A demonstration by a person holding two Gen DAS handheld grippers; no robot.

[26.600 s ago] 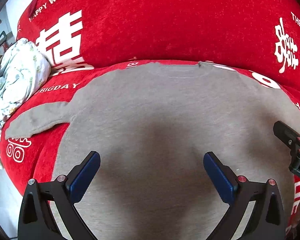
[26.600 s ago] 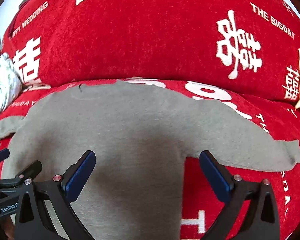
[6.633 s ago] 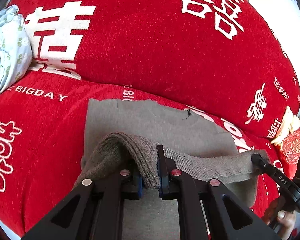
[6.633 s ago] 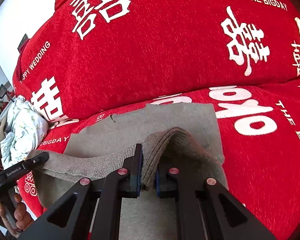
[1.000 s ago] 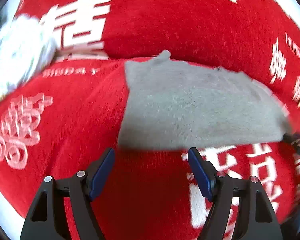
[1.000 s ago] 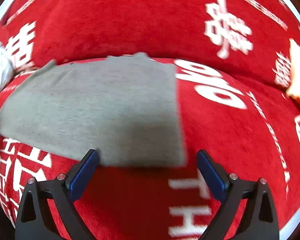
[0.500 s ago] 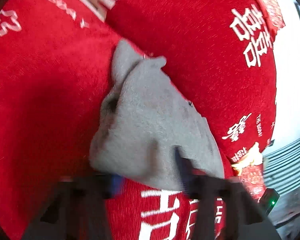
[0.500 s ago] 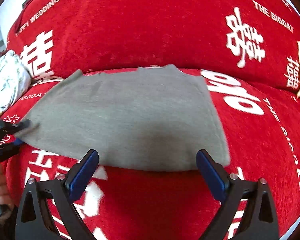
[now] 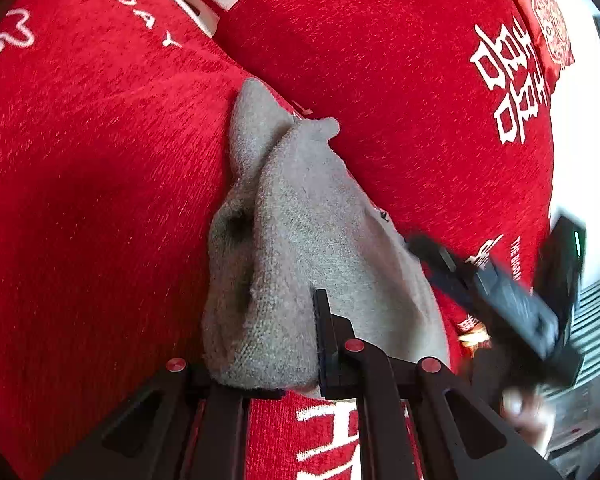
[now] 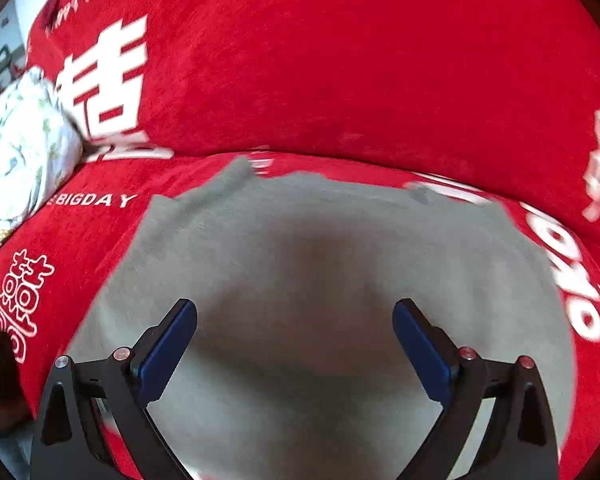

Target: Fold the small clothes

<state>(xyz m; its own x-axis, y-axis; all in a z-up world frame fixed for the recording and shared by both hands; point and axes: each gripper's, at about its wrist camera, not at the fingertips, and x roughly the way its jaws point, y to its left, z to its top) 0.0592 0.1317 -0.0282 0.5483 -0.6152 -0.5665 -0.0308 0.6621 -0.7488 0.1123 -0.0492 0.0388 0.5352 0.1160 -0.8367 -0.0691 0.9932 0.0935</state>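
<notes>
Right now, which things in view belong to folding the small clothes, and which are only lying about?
For the job:
- grey sweater
- left gripper, shut on its edge
- right gripper, open above it

Lying about:
- floral white bundle
- red sofa cover

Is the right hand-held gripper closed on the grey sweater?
No, the right hand-held gripper is wide open above the grey sweater, and its blue pads hold no cloth.

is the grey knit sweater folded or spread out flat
Folded: the grey knit sweater shows doubled layers at the edge the left gripper pinches.
</notes>
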